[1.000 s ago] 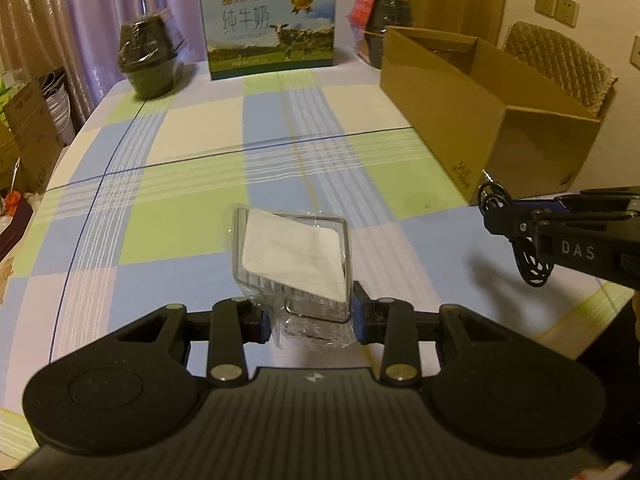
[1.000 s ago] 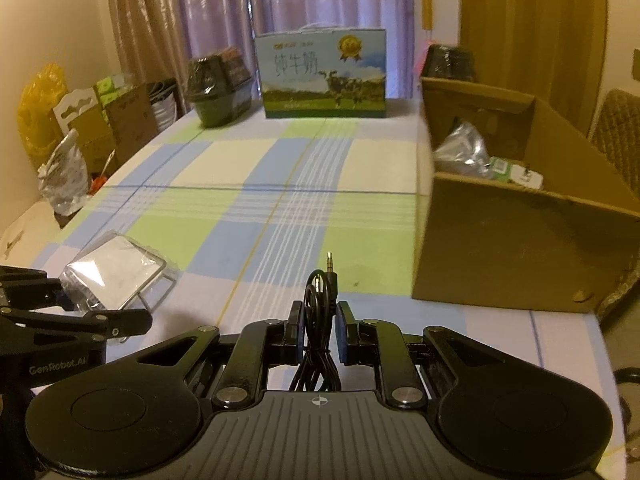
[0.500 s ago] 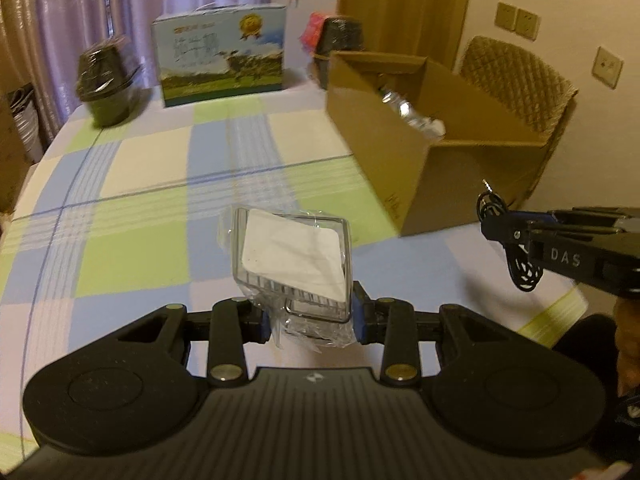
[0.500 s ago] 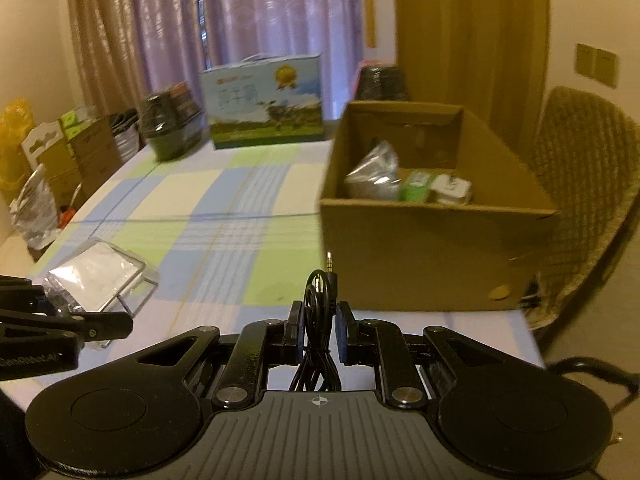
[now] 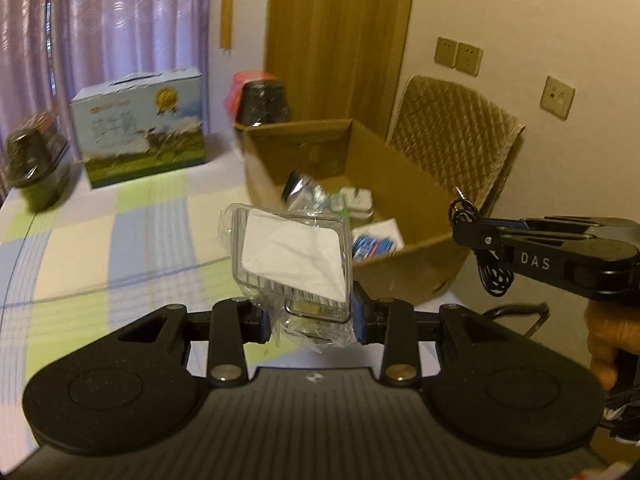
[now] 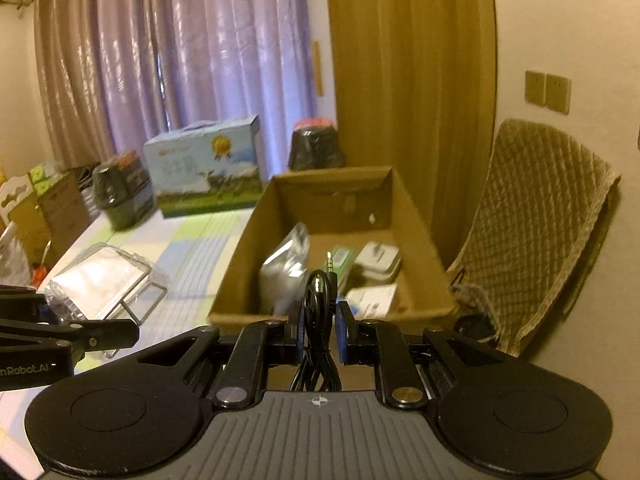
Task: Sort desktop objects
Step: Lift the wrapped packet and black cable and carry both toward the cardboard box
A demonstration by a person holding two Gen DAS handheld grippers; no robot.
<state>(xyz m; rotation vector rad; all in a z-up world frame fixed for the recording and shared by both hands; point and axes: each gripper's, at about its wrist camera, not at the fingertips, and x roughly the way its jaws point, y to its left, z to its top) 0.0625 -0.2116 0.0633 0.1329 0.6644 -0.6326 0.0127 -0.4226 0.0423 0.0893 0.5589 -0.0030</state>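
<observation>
At the far left of the checked tablecloth (image 5: 132, 240) stands a dark wrapped pot (image 5: 34, 164), and just to its right a blue milk carton box (image 5: 142, 126) with a cow picture. Near the middle, the left gripper (image 5: 312, 316) has its fingers clamped on a clear plastic case (image 5: 290, 256) with a white card inside; the case is tilted and held in the air above the table, with crinkled wrap hanging below it. Beyond it to the right sits an open cardboard box (image 6: 236, 280), holding a silver bag (image 6: 286, 268), a green packet (image 6: 340, 260) and small white packs (image 6: 378, 260). A second dark pot (image 6: 316, 148) stands behind the box's far wall. The right gripper (image 6: 319, 332) has its fingers closed on a coiled black cable (image 6: 318, 300), its plug tip pointing up, held at the near edge of the box. A hand (image 5: 608, 336) grips its handle. At the far right stands a woven chair (image 6: 536, 220) against the wall.
</observation>
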